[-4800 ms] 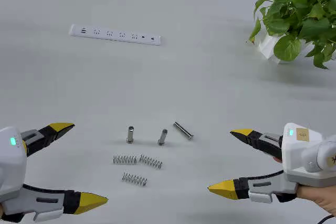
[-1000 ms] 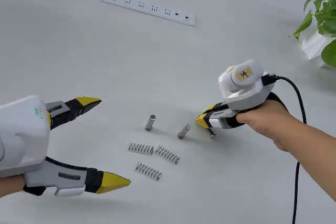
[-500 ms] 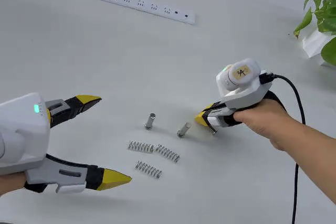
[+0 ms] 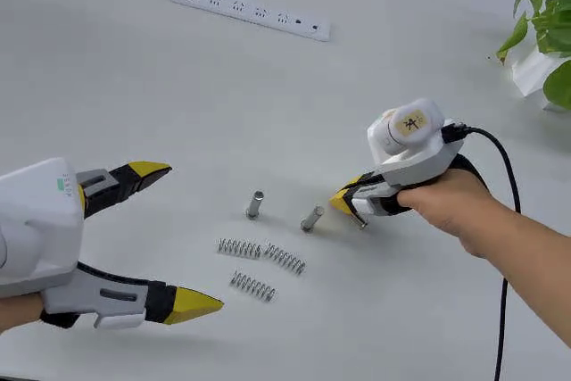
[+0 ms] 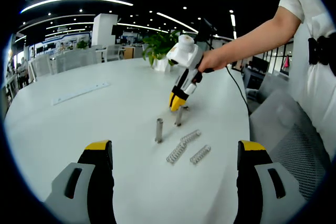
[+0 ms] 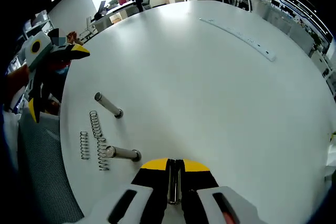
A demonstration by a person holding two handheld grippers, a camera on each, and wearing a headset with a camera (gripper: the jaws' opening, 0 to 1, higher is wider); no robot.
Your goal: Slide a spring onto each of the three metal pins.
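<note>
Two metal pins (image 4: 255, 205) (image 4: 312, 218) rest on the white table, with three springs (image 4: 237, 250) (image 4: 285, 260) (image 4: 252, 288) lying just in front of them. My right gripper (image 4: 348, 205) is shut on the third pin (image 4: 359, 219), tips down close to the table, right of the other pins. In the right gripper view this pin (image 6: 172, 179) sits between the closed jaws, with the other pins (image 6: 108, 105) (image 6: 122, 153) beyond. My left gripper (image 4: 174, 236) stands wide open at the left, holding nothing. From the left gripper view, the pins (image 5: 159, 130) and springs (image 5: 176, 152) lie ahead.
A white power strip (image 4: 248, 11) lies at the far side of the table. A potted plant (image 4: 544, 33) stands at the far right. A black cable (image 4: 513, 185) trails from the right gripper. Chairs stand around the table's edge (image 6: 47, 129).
The right gripper, open at the front right 4.8 s ago, has moved in and shut on the pin that lay rightmost. Over the last second it has barely shifted. The left gripper stays open.
</note>
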